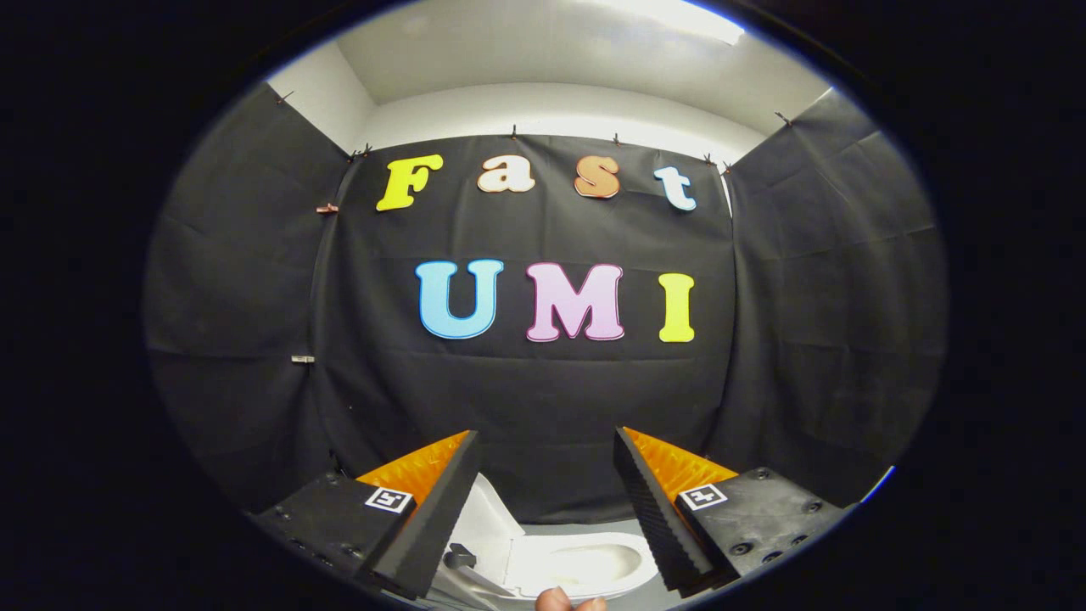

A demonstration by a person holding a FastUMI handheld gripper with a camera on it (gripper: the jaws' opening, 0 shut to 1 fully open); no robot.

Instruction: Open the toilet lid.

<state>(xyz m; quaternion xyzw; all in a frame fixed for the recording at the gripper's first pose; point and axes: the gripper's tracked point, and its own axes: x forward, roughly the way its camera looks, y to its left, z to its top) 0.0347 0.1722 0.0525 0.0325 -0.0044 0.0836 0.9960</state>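
A white toilet (585,567) sits low between my fingers and below them, small in the view. Its bowl opening shows, and a white lid (490,519) stands raised at the bowl's left side, next to the left finger. A dark hinge piece (459,556) sits at the lid's base. My gripper (545,434) is open, fingers wide apart, with nothing between them. The fingertips (462,450) point at the black cloth wall above the toilet and touch nothing.
Black cloth walls (543,390) close the booth at the back and on both sides, close behind the toilet. A person's fingertip (556,601) shows just below the bowl. A white ceiling with a light runs above.
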